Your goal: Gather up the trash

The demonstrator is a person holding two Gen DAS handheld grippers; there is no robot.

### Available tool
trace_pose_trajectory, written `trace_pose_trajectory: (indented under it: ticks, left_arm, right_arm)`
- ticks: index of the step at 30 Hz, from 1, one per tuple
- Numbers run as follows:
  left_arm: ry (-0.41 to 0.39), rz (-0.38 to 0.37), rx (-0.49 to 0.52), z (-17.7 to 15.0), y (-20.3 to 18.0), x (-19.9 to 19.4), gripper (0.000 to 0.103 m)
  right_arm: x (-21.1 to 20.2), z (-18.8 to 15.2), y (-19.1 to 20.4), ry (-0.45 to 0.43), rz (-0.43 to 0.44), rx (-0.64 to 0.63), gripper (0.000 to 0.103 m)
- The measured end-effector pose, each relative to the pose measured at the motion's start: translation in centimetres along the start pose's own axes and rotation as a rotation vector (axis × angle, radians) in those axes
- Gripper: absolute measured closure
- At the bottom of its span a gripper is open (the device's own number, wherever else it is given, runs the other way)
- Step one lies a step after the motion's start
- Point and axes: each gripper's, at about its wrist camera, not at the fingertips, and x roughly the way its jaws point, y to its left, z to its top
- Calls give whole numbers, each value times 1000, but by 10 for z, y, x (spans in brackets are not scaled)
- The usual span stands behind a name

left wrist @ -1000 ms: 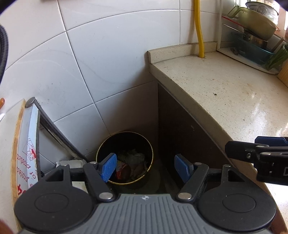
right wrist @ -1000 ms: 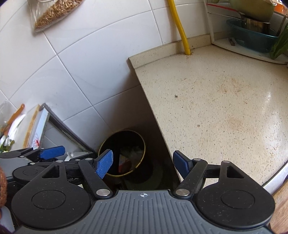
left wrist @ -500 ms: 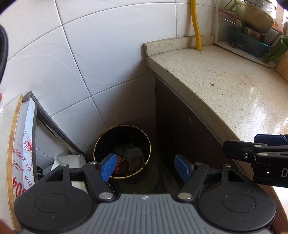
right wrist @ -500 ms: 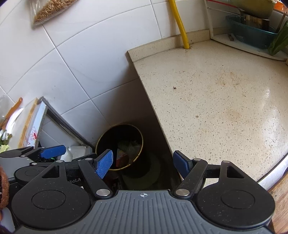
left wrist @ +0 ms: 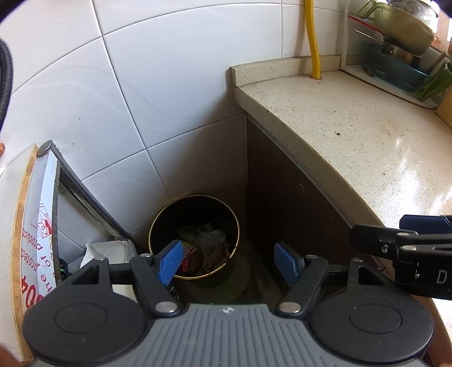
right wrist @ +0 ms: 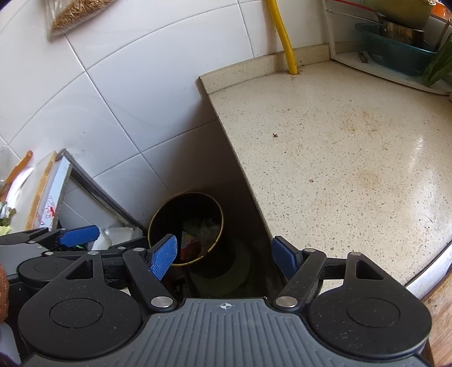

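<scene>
Both my left gripper (left wrist: 228, 261) and right gripper (right wrist: 224, 257) hang with fingers wide and empty above the trash bin (left wrist: 195, 237) beside the counter (left wrist: 353, 132).

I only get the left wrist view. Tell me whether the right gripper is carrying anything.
Observer: No. The right gripper is open, with nothing between its fingers.
Operator: Report what's on the wall above my frame.
Observer: A clear bag of grain hangs on the tiles, upper left.
Operator: Say where the right gripper points.
Observer: Down into the gap beside the counter. The bin, with trash in it, shows just past the left finger.
</scene>
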Motion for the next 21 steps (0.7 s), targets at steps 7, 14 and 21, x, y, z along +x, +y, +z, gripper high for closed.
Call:
trace_pose_trajectory:
  ticks: [7,14,21]
  left_arm:
    - [-7,-5,-29,2,6,-1,33]
    - [-13,-10,-33,3,6,-3,33]
    - [-12,-25,-36,4,5,-5,33]
  right_arm:
    - [-1,0,0,-3,-6,3,23]
    - [-2,-1,0,-5,-16,8,23]
    - [-2,-2,0,-2,-10,7,22]
